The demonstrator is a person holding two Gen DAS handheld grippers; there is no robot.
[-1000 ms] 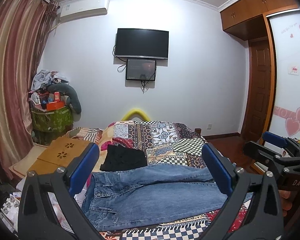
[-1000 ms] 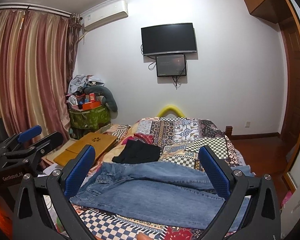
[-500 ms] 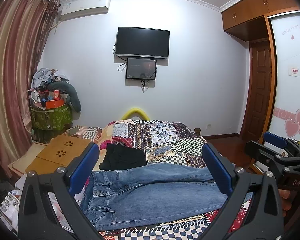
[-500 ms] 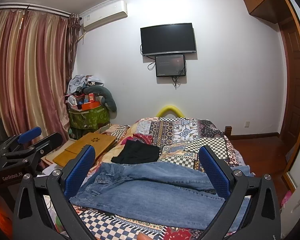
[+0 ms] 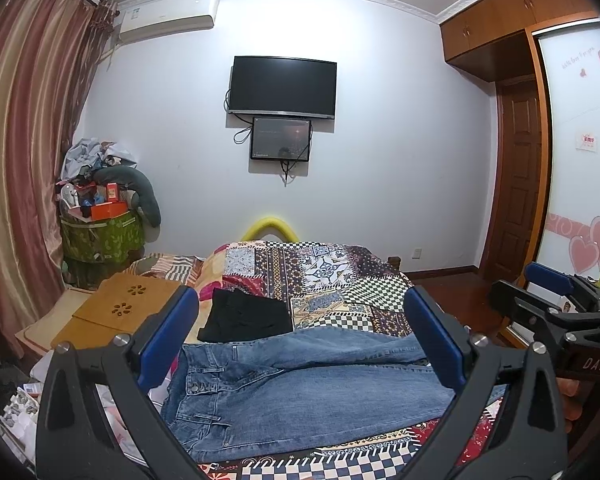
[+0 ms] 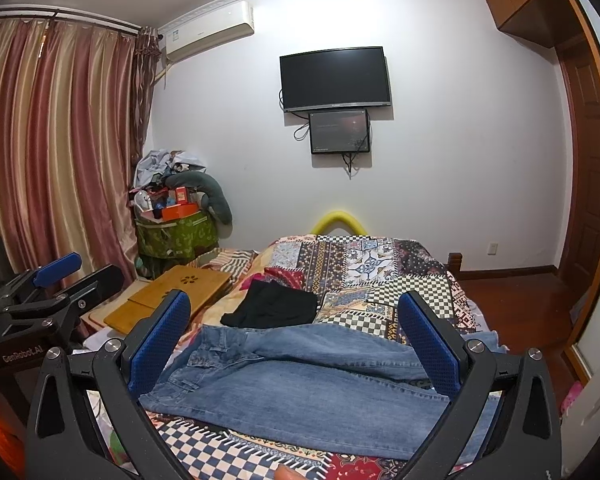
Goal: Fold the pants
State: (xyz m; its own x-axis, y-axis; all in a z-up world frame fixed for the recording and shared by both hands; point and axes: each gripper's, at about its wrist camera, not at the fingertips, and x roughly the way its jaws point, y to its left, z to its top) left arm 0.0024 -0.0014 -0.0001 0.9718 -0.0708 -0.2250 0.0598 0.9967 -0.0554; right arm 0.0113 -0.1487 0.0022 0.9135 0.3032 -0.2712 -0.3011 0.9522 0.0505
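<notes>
Blue jeans (image 5: pixel 300 392) lie flat across the near end of the bed, waistband to the left and legs to the right; they show in the right wrist view (image 6: pixel 300 384) too. My left gripper (image 5: pixel 300 336) is open and empty, held above and before the jeans. My right gripper (image 6: pixel 292 336) is open and empty, also short of the jeans. Each gripper shows in the other's view: the right one (image 5: pixel 556 300) at the right edge, the left one (image 6: pixel 48 284) at the left edge.
A folded black garment (image 5: pixel 244 316) lies on the patchwork quilt (image 5: pixel 320 276) behind the jeans. A wooden lap desk (image 5: pixel 116 312) sits left of the bed. A cluttered green bin (image 5: pixel 100 232) stands by the curtain. A wardrobe and door stand at right.
Both views have shifted very slightly; the jeans and the black garment have not moved. Both grippers stay open.
</notes>
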